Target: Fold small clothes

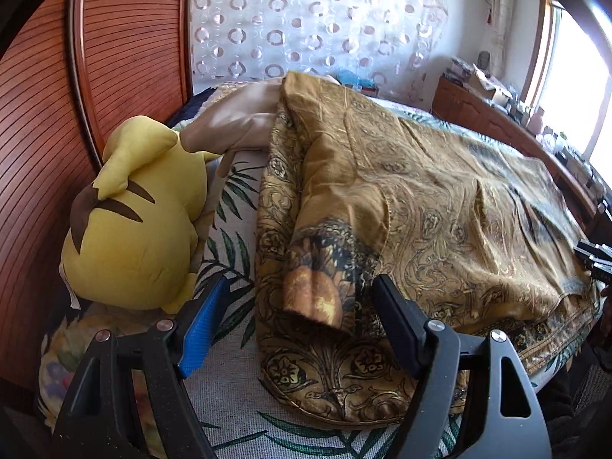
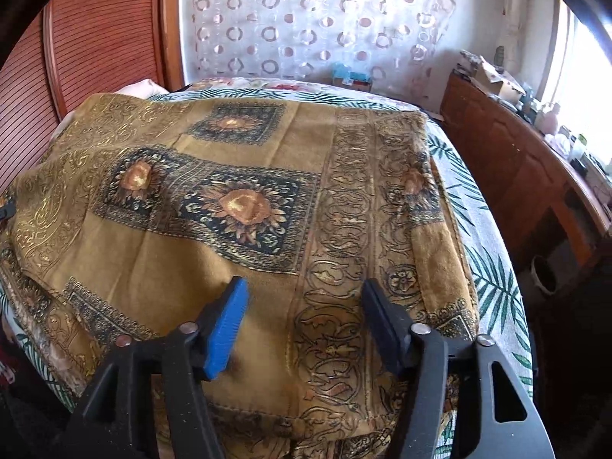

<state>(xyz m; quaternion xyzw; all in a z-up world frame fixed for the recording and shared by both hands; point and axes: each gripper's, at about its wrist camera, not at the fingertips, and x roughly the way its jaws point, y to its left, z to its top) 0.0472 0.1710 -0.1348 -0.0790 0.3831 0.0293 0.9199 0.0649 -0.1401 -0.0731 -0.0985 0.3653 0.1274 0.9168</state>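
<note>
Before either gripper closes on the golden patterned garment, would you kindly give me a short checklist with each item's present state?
1. Left gripper open: ok.
2. Right gripper open: ok.
3. Golden patterned garment spread on the leaf-print bedsheet: ok.
4. Sleeve already folded across the body: ok.
5. Yellow plush toy apart from the garment: ok.
6. Fingers touching fabric: cannot tell.

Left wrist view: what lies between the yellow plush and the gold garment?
A bare strip of leaf-print bedsheet separates plush and garment, seen in the left wrist view.
</note>
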